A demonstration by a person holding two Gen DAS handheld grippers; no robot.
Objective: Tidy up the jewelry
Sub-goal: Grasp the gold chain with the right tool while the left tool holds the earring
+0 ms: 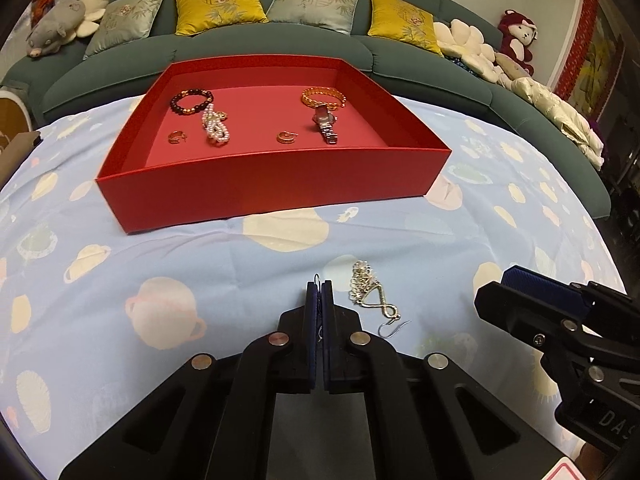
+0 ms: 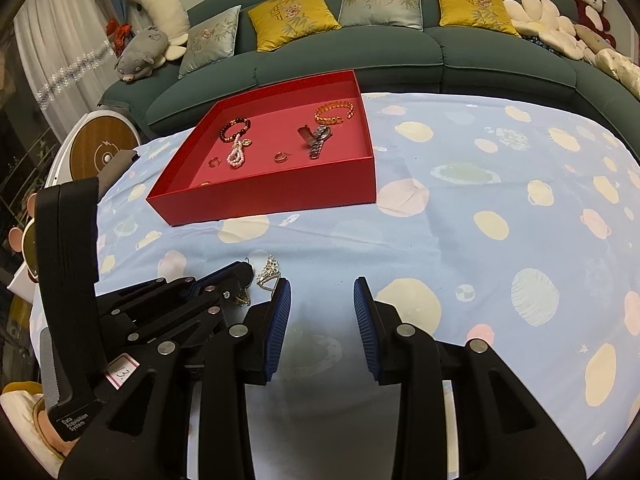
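My left gripper is shut on a thin gold earring; its wire hook pokes out above the pads. A second gold drop earring lies on the cloth just right of those fingers. In the right wrist view this loose earring sits between the left gripper and my right gripper. The right gripper is open with only cloth between its blue pads. Farther back, the red tray holds a dark bead bracelet, a pearl strand, a gold bracelet, a watch and two small hoop earrings.
The table wears a light blue cloth with pale prints. A green sofa with cushions and plush toys runs behind it. A round wooden-faced object stands off the table's left edge. Open cloth lies right of the tray.
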